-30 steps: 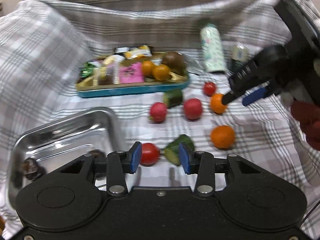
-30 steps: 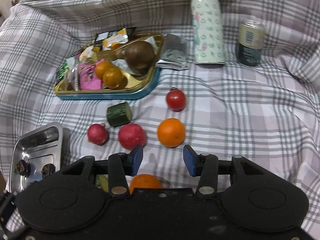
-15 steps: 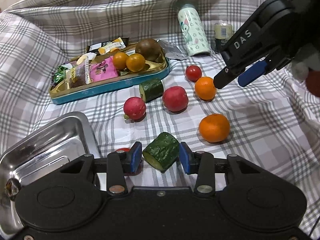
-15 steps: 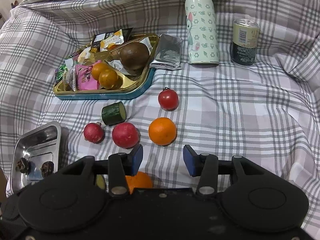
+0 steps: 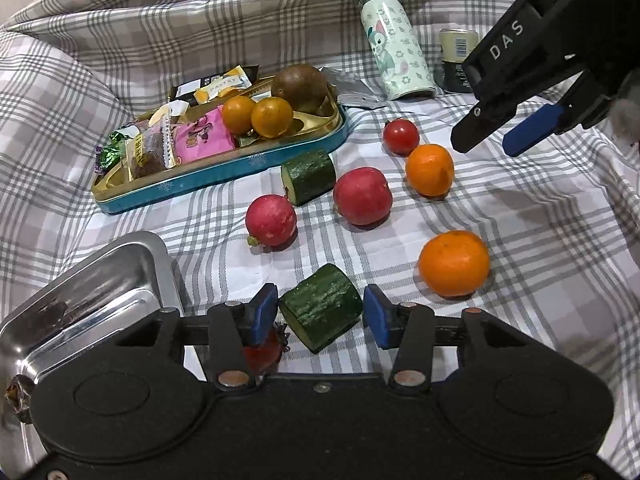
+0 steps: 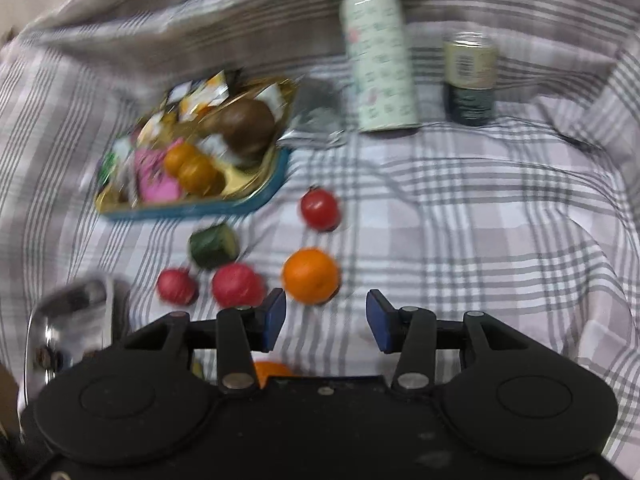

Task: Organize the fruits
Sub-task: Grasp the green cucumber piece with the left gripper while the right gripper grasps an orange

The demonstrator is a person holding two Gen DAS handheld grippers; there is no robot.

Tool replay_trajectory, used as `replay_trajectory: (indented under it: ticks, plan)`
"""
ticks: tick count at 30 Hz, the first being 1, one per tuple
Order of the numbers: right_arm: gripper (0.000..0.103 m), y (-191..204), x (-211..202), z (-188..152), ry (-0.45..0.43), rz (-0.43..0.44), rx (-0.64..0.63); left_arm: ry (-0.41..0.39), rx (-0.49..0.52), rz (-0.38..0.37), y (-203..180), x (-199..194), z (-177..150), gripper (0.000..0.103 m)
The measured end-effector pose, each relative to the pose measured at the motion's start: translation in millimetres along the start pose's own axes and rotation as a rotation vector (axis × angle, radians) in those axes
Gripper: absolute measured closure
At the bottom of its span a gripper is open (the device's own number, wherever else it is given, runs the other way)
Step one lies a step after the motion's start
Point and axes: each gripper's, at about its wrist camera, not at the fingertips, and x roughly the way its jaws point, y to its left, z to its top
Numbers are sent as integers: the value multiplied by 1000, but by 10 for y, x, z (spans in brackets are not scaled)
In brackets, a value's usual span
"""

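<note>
While the left gripper (image 5: 320,314) sits with fingers spread around a cucumber chunk (image 5: 321,306) on the plaid cloth (image 5: 520,216), pads apart from it, the right gripper (image 6: 326,316) hangs released just beside an orange (image 6: 311,275). Steel tray (image 5: 100,280) at left.

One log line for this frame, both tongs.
left tongs: open, straddling cucumber piece | right tongs: open, empty, above orange | steel tray: no fruit visible
</note>
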Motion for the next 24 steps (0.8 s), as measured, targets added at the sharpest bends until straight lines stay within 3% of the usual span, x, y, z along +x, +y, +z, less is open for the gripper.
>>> replay_trajectory:
  ticks: [10, 24]
  plan:
    - [55, 74, 187, 49, -23, -4, 19, -7, -142, -25, 122, 43, 25, 51]
    - [54, 239, 518, 76, -4, -30, -5, -17, -138, -6, 100, 50, 5, 52]
